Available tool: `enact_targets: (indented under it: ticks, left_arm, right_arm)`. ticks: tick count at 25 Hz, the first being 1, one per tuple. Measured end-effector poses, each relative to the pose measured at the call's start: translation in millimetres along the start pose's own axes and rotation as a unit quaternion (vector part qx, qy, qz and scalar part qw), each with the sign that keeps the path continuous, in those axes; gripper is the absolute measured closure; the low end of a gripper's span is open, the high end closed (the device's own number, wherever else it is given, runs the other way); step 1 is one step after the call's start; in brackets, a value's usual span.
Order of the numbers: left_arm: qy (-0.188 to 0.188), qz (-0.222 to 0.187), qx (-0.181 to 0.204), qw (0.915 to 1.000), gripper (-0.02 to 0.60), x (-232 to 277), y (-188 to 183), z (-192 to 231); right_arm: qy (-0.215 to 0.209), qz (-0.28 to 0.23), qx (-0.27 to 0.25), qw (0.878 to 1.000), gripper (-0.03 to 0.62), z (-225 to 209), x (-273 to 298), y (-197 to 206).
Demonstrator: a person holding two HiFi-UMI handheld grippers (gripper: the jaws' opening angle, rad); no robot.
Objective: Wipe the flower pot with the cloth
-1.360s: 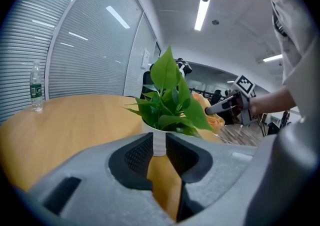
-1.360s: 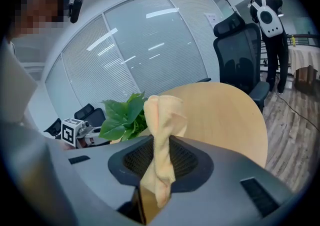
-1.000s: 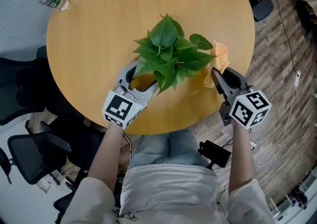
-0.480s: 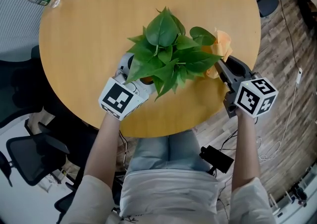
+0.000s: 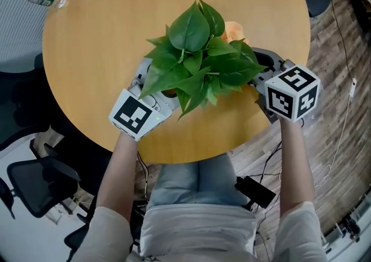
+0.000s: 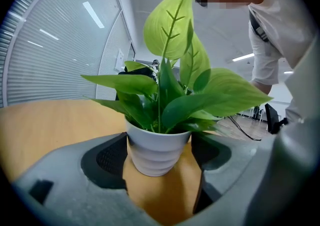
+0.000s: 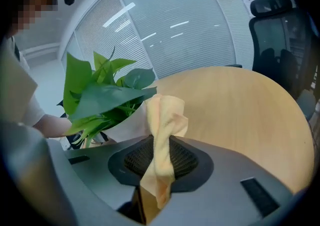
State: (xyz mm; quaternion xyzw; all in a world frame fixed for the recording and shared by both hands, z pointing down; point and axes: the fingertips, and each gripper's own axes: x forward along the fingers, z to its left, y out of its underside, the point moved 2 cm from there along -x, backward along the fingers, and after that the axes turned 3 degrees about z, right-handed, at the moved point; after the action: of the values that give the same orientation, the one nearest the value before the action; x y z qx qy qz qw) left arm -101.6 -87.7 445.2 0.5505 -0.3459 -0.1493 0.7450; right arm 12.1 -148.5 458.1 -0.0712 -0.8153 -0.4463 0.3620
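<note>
Foliage fills the white ribbed flower pot [image 6: 157,152]: a green plant with broad pointed leaves [image 5: 197,58] rises from its mouth and spreads well past the rim, hiding whatever lies inside. The pot stands upright on the round pale wooden table [image 5: 104,40], near the edge closest to the person. The left gripper [image 5: 152,84] has the pot between its jaws. They have just been opening and stand spread, one dark pad on either side of the pot's wall without pressing it. The right gripper [image 7: 160,162] is clamped on a pale yellow-orange cloth [image 7: 165,115], pinched mid-length between its pads. The cloth's bunched upper end stands just beside the pot, under the leaves, on the side facing that gripper. Whether it touches the wall cannot be told.
</note>
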Motion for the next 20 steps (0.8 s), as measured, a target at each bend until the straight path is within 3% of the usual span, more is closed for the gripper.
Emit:
enact_targets:
  ticks: [8, 20]
  left_arm:
    - [-0.004, 0.009, -0.005, 0.9999, 0.176, 0, 2, -1]
    - [-0.03, 0.012, 0.001, 0.9995, 0.181, 4, -1, -4]
  right_arm:
    - [-0.027, 0.022, -0.08, 0.996, 0.51, 25, 14, -1]
    - [-0.026, 0.013, -0.093, 0.995, 0.51, 34, 7, 6]
